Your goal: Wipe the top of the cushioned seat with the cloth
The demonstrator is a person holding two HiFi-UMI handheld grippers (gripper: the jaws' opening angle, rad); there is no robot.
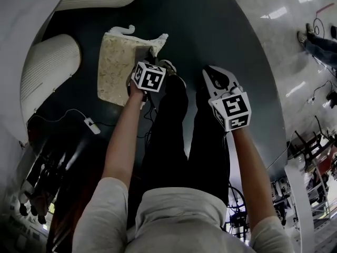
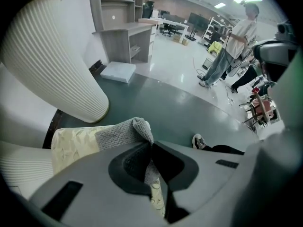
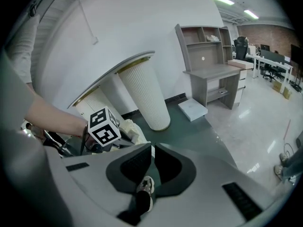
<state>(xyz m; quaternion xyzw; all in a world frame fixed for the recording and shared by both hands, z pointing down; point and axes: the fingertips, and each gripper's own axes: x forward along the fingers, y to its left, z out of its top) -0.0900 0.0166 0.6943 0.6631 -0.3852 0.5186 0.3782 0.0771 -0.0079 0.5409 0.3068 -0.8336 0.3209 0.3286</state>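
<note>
Left gripper (image 2: 151, 146) pinches grey cloth (image 2: 117, 134); cloth drapes patterned seat (image 2: 71, 145).

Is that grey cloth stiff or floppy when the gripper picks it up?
Probably floppy: the grey cloth folds and bunches where the left gripper pinches it. Likely light too, since that small pinch holds its edge up. Its knobbly weave may drag rather than slip on the cushioned seat.

left tongs (image 2: 151, 145), right tongs (image 3: 152, 150): grey, marker cubes (image 1: 148, 76) | shirt (image 1: 179, 215): pale | trousers (image 1: 174, 130): black
</note>
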